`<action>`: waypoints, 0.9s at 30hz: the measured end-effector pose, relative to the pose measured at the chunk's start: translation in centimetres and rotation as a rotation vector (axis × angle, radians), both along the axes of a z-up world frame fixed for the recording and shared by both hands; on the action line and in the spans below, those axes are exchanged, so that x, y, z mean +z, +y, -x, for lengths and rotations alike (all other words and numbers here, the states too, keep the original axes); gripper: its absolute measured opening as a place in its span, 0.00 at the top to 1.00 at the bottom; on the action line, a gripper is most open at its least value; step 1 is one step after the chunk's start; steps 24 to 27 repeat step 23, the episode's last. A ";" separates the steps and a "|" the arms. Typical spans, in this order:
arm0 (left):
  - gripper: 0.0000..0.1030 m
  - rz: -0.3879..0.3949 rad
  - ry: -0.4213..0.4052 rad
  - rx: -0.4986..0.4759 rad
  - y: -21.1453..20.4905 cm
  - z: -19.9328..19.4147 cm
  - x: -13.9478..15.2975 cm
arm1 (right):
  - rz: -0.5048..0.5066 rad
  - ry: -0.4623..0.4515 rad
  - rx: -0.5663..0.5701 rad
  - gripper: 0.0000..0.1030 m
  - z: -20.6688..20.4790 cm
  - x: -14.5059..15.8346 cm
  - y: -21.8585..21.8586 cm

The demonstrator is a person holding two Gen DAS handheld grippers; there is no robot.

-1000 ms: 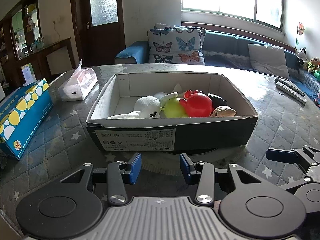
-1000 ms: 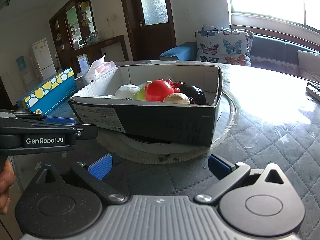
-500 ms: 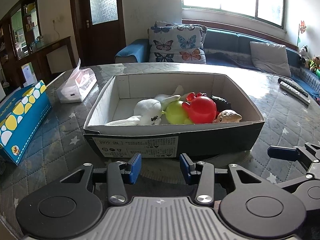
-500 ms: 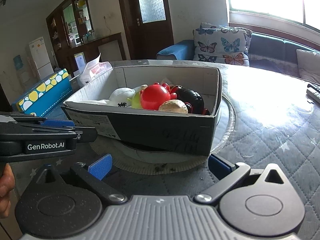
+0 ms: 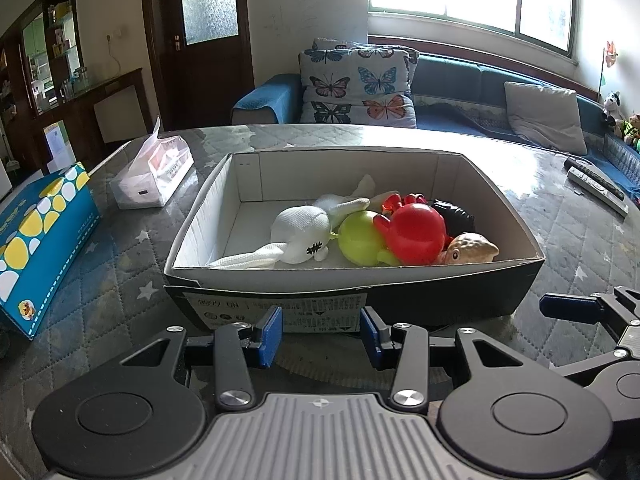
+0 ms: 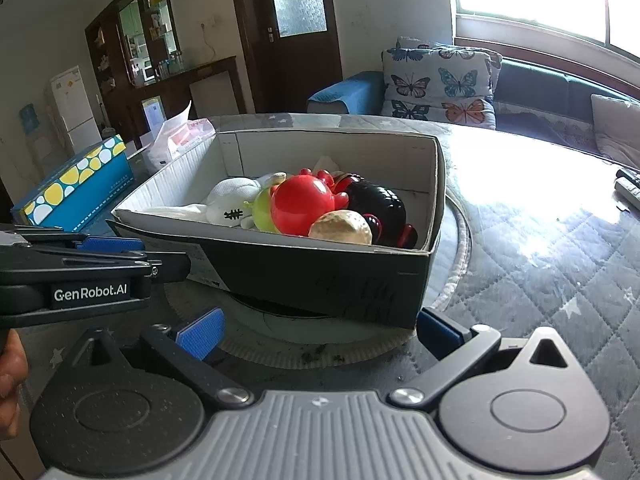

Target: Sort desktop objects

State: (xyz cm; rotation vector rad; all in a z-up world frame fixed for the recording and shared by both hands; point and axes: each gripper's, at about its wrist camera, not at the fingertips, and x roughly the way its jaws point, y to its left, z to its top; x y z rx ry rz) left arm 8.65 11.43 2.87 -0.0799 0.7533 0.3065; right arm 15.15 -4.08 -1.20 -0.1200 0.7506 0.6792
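Note:
A black cardboard box with a white inside stands on the quilted table. In it lie a white plush toy, a green ball toy, a red round toy, a black toy and a tan toy. My left gripper is open and empty just in front of the box's near wall. My right gripper is open wide and empty in front of the box's corner.
A blue box with yellow and white dots lies at the left. A tissue pack sits behind it. Remote controls lie at the far right. A round turntable is under the box. A sofa stands behind the table.
Both grippers have risen and tilted slightly, so I see further down into the box. The jaws have kept their openings. The toys have not moved.

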 end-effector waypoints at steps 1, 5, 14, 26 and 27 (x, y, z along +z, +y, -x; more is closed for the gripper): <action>0.57 -0.001 0.003 0.000 0.0 -0.1 0.0 | 0.002 0.002 0.000 0.00 -0.1 0.0 0.1; 0.57 0.001 0.012 -0.003 0.2 -0.6 -0.2 | 0.007 0.010 -0.002 0.00 -0.6 -0.1 0.3; 0.57 0.012 0.033 0.000 0.5 -1.5 -0.7 | 0.019 0.027 -0.002 0.00 -1.4 -0.4 0.6; 0.59 0.026 0.037 0.002 0.7 -1.7 -0.8 | 0.026 0.040 -0.004 0.00 -1.7 -0.6 0.8; 0.59 0.026 0.037 0.002 0.7 -1.7 -0.8 | 0.026 0.040 -0.004 0.00 -1.7 -0.6 0.8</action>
